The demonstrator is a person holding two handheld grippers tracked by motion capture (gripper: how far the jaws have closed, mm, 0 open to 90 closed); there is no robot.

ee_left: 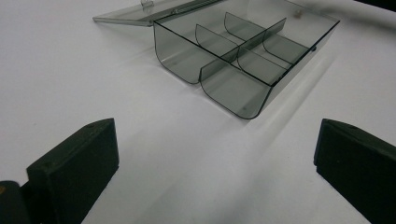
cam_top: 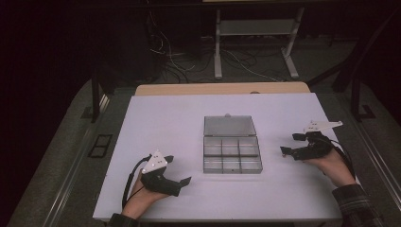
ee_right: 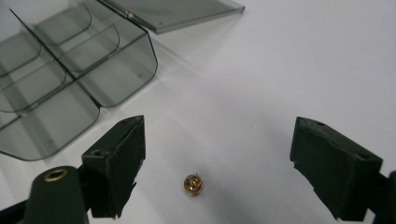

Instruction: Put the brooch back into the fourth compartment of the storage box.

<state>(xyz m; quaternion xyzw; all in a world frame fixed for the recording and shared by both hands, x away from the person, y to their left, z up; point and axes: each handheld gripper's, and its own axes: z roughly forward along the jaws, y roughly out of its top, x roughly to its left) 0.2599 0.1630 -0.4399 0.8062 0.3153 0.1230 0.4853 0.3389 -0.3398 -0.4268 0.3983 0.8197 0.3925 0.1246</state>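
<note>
A clear box (cam_top: 231,155) with little rooms sits open in the middle of the white table (cam_top: 165,123), its lid (cam_top: 230,126) lying flat behind it. A tiny gold bead (ee_right: 193,184) lies on the table just right of the box. The right gripper (cam_top: 289,144) has its jaws spread wide around the bead, not touching it. The left gripper (cam_top: 177,170) waits left of the box, jaws spread, holding nothing.

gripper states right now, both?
Left gripper: open, holding nothing.
Right gripper: open, jaws either side of a small gold bead, not gripping it.
</note>
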